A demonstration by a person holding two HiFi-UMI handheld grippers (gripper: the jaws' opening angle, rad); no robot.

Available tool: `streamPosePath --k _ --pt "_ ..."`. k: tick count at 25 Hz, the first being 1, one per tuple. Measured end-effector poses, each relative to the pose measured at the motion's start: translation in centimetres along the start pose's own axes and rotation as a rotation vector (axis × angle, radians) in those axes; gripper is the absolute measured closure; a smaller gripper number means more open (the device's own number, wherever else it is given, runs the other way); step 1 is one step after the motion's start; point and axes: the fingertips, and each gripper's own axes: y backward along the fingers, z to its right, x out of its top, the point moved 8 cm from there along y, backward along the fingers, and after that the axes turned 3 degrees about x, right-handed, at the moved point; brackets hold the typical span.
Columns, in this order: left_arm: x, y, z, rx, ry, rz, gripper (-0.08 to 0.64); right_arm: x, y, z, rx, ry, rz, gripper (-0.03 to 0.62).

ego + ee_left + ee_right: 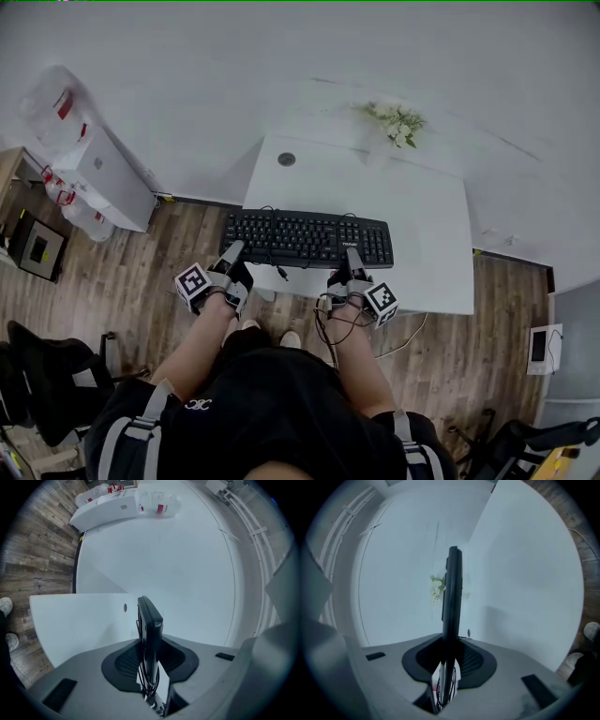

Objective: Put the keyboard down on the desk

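A black keyboard (307, 239) lies flat over the near part of the white desk (412, 216), and I cannot tell whether it touches the top. My left gripper (232, 251) is shut on its near left edge. My right gripper (352, 261) is shut on its near right edge. In the left gripper view the keyboard (150, 625) stands edge-on between the pads of the left gripper (149, 658), with its cable (150, 681) looped below. The right gripper view shows the same thin edge of the keyboard (452, 592) clamped in the right gripper (451, 660).
A pot of white flowers (397, 123) stands at the desk's far side, and a round cable hole (287, 159) sits far left. White boxes and bags (103, 178) lie on the wooden floor to the left, beside a black box (37, 248) and a chair (47, 375).
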Motion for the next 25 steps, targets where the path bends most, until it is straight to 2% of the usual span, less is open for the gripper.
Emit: streamPosePath --k 16,25 --pt "3.9 -5.4 -4.6 0.086 0.053 -0.102 0.475 -0.3 -4.1 3.4 -0.098 -0.003 0.059 0.518" --pt "5.8 -8.5 -7.9 0.162 0.078 -0.132 0.474 -0.4 -6.5 7.1 -0.191 -0.029 0.091 0.518"
